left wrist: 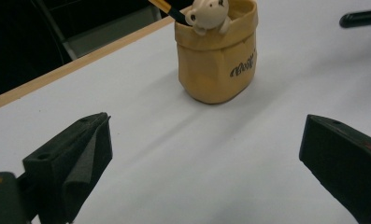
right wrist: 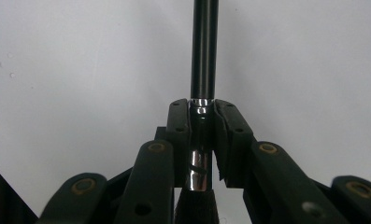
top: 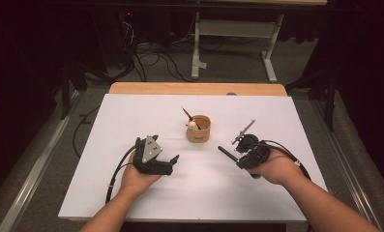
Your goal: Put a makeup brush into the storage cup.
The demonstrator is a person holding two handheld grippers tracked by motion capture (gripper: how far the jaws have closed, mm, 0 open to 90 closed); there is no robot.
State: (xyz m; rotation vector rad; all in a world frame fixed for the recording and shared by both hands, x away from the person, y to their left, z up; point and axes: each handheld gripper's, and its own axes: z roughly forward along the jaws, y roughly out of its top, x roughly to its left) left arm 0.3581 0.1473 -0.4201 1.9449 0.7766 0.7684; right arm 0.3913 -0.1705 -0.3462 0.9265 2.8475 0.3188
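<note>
A tan pouch-like pen cup (top: 199,131) (left wrist: 218,65) stands mid-table with a small cream bear figure (left wrist: 206,11) and a pencil (top: 185,113) sticking out of it. My left gripper (top: 166,146) (left wrist: 206,123) rests to the cup's left and points at it. It is open, with bare table between its jaws. To the cup's right, my right gripper (top: 239,160) (right wrist: 203,109) is shut on a black brush-like tool at its chrome collar (right wrist: 198,163). The tool's black handle (top: 224,151) (right wrist: 204,46) juts past the fingertips; its end (left wrist: 360,18) appears in the left gripper view.
The white table top (top: 131,121) has a wooden strip (top: 194,88) along its far edge. A thin grey stick (top: 243,130) shows just behind the right gripper. Cables and a white stand (top: 238,29) lie on the dark floor beyond.
</note>
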